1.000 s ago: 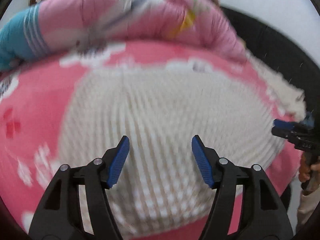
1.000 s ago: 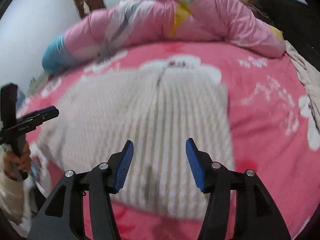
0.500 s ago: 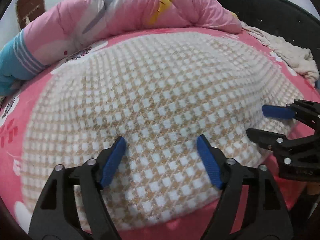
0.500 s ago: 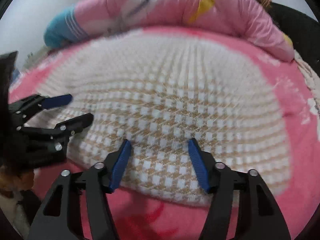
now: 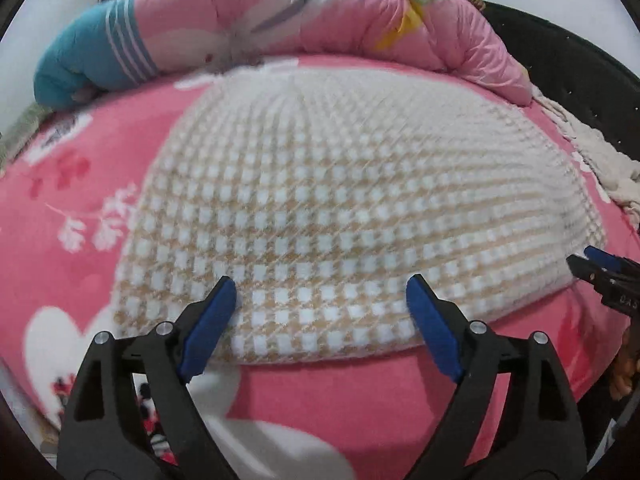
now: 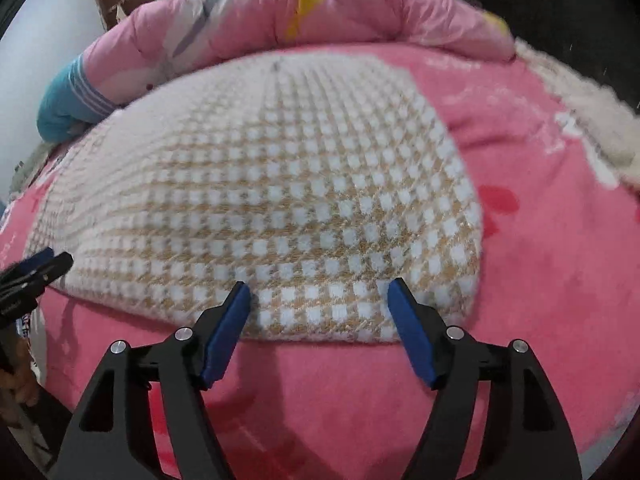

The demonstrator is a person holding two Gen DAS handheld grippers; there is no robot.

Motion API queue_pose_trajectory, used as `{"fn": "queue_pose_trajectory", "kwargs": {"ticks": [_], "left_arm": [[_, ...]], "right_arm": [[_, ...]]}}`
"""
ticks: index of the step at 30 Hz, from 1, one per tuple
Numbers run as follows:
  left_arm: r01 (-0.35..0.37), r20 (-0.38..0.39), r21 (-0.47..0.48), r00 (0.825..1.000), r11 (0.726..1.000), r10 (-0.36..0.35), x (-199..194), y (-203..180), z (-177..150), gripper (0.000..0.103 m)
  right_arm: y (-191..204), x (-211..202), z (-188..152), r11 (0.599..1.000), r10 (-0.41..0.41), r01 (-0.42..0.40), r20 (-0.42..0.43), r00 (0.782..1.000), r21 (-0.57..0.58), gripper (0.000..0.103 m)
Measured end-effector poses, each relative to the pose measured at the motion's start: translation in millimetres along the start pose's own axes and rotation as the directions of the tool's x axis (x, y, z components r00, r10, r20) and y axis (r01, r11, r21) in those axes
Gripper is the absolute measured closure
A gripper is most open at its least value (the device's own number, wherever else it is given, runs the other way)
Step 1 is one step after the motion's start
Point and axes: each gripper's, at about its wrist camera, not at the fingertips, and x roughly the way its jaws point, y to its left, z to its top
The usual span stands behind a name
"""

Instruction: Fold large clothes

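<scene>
From my left tongs, the checked sweater lies spread flat on the pink blanket, straight ahead of the tips. Its near hem sits right between my two blue pads, which stand wide apart with nothing between them, so this pair is open and holding nothing. I have them low over the hem because that edge is what I judge needs picking up for a fold. Beyond the sweater, at the far side from my tips, a rolled pink quilt lies across the bed, out of the way. Off to my right edge I can see the tip of my other tongs, level with the same hem, and a cream cloth bunched beyond it.

From my right tongs, the sweater again fills the space ahead, its hem just at the tips and its right corner a little to the right of my right pad. These pads are also spread wide and empty. The blanket shows bare to the right of the sweater. My left tongs peek in at the far left, near the other end of the hem. I keep both pairs along one edge so the fold can lift evenly.
</scene>
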Motion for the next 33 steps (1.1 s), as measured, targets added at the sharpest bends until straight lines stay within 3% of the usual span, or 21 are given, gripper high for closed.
{"fn": "queue_pose_trajectory", "kwargs": {"ticks": [7,9,13,18,21,23,28,33], "left_arm": [[0.099,0.122,-0.060,0.988,0.993,-0.091,-70.3,-2.9,-12.7,0.014],[0.061,0.174,-0.069,0.984,0.996,-0.048,-88.0,-12.8,-18.4,0.010],[-0.014,0.216,-0.053,0.976,0.998,0.025,-108.8,-30.4,-17.8,0.008],[-0.092,0.274,-0.073,0.956,0.993,0.109,-128.0,-41.5,-6.4,0.008],[-0.136,0.276,-0.084,0.949,0.987,0.154,-134.5,-45.0,-2.2,0.008],[-0.158,0.268,-0.096,0.947,0.983,0.179,-137.1,-47.1,-1.0,0.008],[-0.171,0.201,-0.060,0.963,0.983,0.180,-128.7,-50.8,2.6,0.008],[-0.177,0.111,-0.050,0.977,0.983,0.181,-106.6,-60.1,-2.4,0.008]], "right_arm": [[26.6,-57.5,-30.2,0.998,0.054,-0.053,0.070,0.996,-0.014,0.018],[41.4,-70.8,-40.8,0.998,0.045,-0.040,0.091,0.995,-0.053,0.012],[57.0,-90.1,-45.1,0.991,-0.015,0.036,0.156,0.988,-0.131,0.010],[66.0,-113.2,-41.4,0.977,-0.063,0.120,0.298,0.953,-0.179,0.006],[71.9,-126.5,-41.2,0.970,-0.103,0.175,0.365,0.925,-0.169,0.006],[74.8,-130.9,-39.4,0.970,-0.093,0.169,0.373,0.923,-0.176,0.006],[73.2,-127.9,-32.5,0.978,-0.095,0.150,0.333,0.938,-0.144,0.006],[75.0,-99.8,-25.7,0.975,-0.120,0.157,0.223,0.968,-0.157,0.006]]}}
